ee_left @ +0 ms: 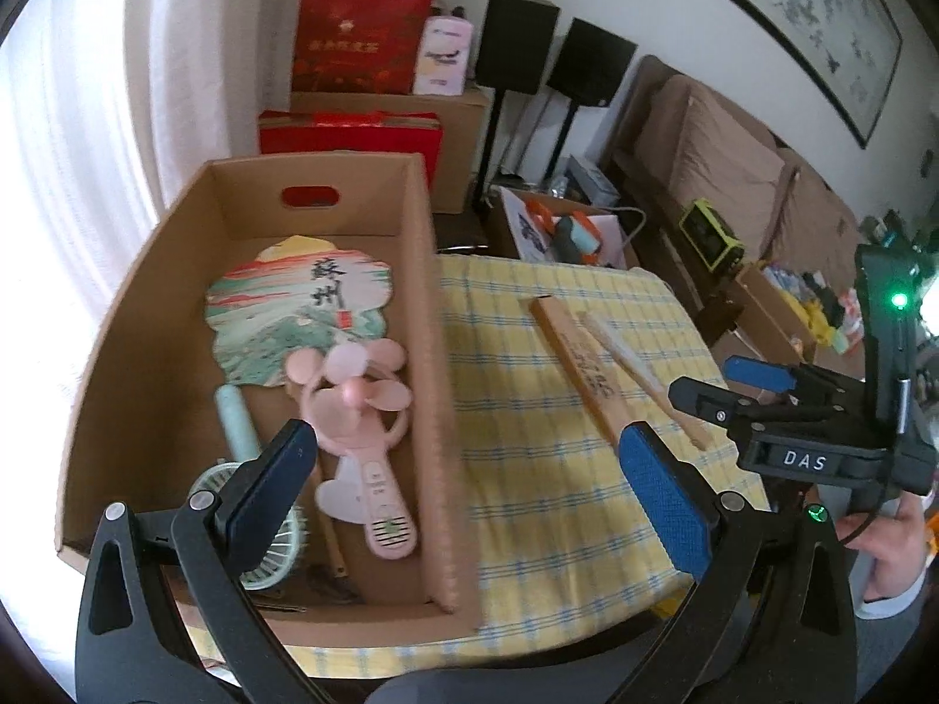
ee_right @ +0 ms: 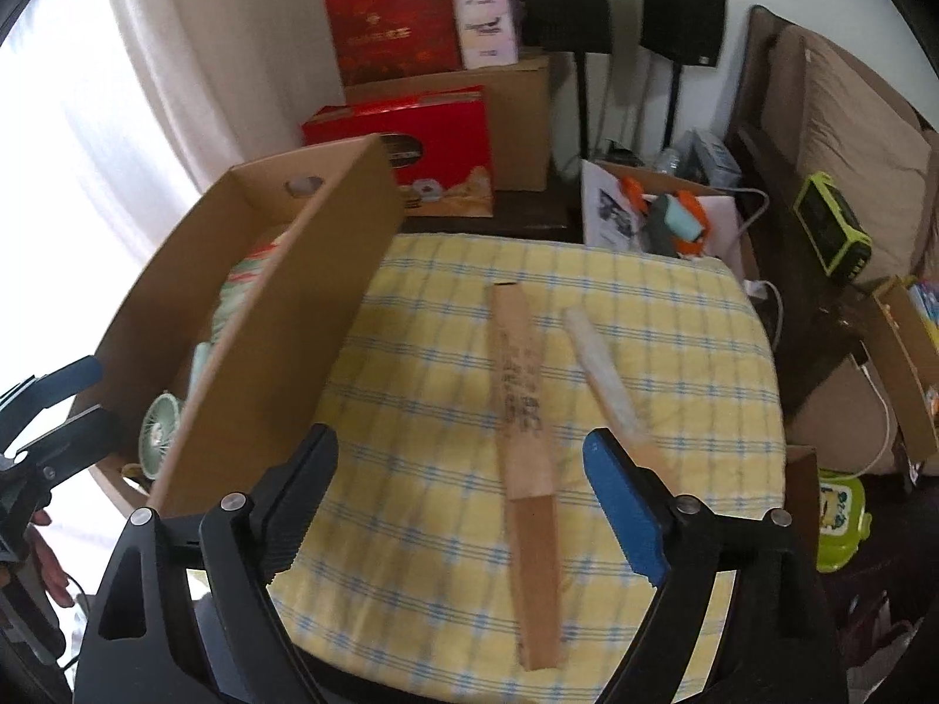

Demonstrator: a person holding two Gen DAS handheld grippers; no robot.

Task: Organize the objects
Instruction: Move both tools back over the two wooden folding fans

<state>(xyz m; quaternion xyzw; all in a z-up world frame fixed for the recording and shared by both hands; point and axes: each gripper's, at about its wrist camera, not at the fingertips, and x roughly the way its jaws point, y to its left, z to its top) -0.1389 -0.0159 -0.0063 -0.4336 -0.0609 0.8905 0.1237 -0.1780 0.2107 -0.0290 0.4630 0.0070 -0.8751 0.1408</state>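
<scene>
A cardboard box (ee_left: pixel 141 317) sits along the left edge of a table spread with a yellow checked cloth (ee_left: pixel 528 504). Inside it, toward the far end, lies a painted paddle fan (ee_left: pixel 293 305) with its pale handle pointing to the near end. A pink hand fan (ee_left: pixel 364 428) overlaps the paddle fan's lower edge and rests against the box's right wall. A mint hand fan (ee_left: pixel 276 545) lies in the near left corner, partly hidden.

The left gripper (ee_left: pixel 463 487) hangs over the box's near right wall, jaws wide apart and empty, one finger above the box interior, the other above the cloth.

Right of the box, on the open cloth, two folded fans lie side by side: a brown one in a printed sleeve (ee_right: pixel 522 387) running from the middle to the near edge, and a paler one (ee_right: pixel 610 381) angled just beside it, closer to the right edge. The right gripper (ee_right: pixel 463 498) hovers above their near ends with its jaws apart, gripping nothing; the brown fan lies between its fingers in view, the pale fan passing behind the blue-padded right finger.
</scene>
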